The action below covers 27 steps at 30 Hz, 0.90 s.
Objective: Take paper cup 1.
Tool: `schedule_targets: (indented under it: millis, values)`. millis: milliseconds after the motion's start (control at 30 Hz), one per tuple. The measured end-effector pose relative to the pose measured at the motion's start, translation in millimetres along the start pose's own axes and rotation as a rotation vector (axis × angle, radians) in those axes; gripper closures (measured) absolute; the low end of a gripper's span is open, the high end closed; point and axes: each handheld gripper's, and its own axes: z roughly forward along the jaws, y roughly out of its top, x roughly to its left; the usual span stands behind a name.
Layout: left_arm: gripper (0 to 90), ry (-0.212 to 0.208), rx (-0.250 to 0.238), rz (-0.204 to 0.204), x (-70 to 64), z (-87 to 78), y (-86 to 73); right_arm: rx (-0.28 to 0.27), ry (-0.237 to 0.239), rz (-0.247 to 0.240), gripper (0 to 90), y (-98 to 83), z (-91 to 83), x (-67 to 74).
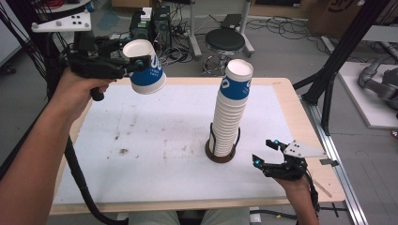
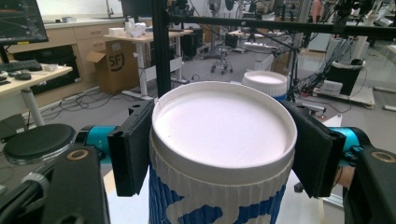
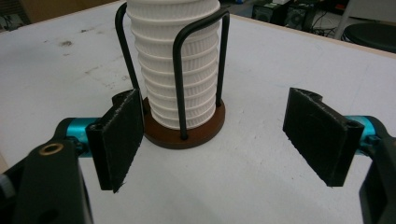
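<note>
The left gripper view shows the left gripper [image 2: 223,154] with its fingers clamped on a ribbed white-and-blue paper cup [image 2: 219,154], rim up; the high view shows that cup held tilted in the air above the desk's [image 1: 141,140] far left corner. The right gripper [image 3: 219,140] rests wide open, empty, just short of the cup stack [image 3: 175,60] in its wire holder [image 3: 187,128].
</note>
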Motion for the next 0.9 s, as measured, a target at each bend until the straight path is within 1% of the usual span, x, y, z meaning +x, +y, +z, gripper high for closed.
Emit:
schedule_targets:
  millis: [67, 167, 200, 233, 267, 300, 333, 367, 400, 533, 633, 767, 800, 833, 867, 900]
  values:
    - [30.3, 0.002, -0.001, -0.007, -0.1, -6.0, -8.4, 0.0, 0.008, -0.005, 21.1, 0.6, 1.1, 1.8]
    - [30.3, 0.002, 0.005, -0.012, -1.0, -9.3, -21.0, 0.001, 0.015, -0.012, 21.1, 1.6, 2.1, 3.4]
    - [30.3, 0.001, 0.01, -0.012, -2.2, -10.2, -29.9, 0.001, 0.02, -0.015, 21.0, 2.4, 3.1, 4.8]
    - [30.3, -0.005, 0.006, -0.014, -3.1, -10.3, -34.3, 0.002, 0.023, -0.015, 21.1, 2.6, 3.3, 5.4]
    - [30.3, -0.005, 0.006, -0.014, -3.1, -10.3, -34.3, 0.002, 0.023, -0.015, 21.1, 2.6, 3.3, 5.4]
    - [30.3, -0.008, 0.008, -0.015, -3.9, -10.0, -38.5, 0.001, 0.033, -0.017, 21.1, 3.4, 3.7, 6.2]
    - [30.3, -0.005, 0.016, -0.007, -6.4, -9.4, -46.3, 0.0, 0.035, -0.015, 21.1, 3.8, 3.6, 6.9]
    - [30.3, -0.006, 0.014, -0.01, -7.9, -8.9, -50.6, -0.004, 0.034, -0.022, 21.1, 4.4, 3.3, 7.1]
    - [30.3, -0.006, 0.014, -0.01, -7.9, -8.9, -50.6, -0.006, 0.041, -0.015, 21.1, 4.9, 2.8, 8.0]
    - [30.3, 0.0, 0.022, 0.002, -15.1, -6.9, -69.1, -0.011, 0.044, -0.017, 21.0, 5.8, 1.6, 9.8]
    - [30.3, 0.0, 0.025, 0.006, -19.6, -3.7, -80.1, -0.004, 0.051, -0.023, 21.1, 5.5, 2.7, 13.0]
    - [30.3, -0.009, 0.011, -0.009, -25.1, 2.4, -97.0, -0.002, 0.061, -0.033, 21.1, 7.3, 4.7, 16.3]
    - [30.3, -0.016, -0.008, -0.027, -26.6, 5.3, -107.0, 0.001, 0.063, -0.038, 21.1, 8.0, 5.0, 17.3]
    - [30.4, -0.016, -0.008, -0.027, -26.6, 5.3, -107.0, 0.0, 0.066, -0.039, 21.1, 8.2, 5.4, 17.8]
    - [30.4, -0.022, -0.028, -0.051, -26.6, 6.8, -115.7, 0.0, 0.066, -0.039, 21.1, 8.2, 5.4, 17.8]
    - [30.4, -0.024, -0.029, -0.063, -26.3, 7.7, -121.3, 0.005, 0.067, -0.039, 21.1, 8.5, 5.6, 19.1]
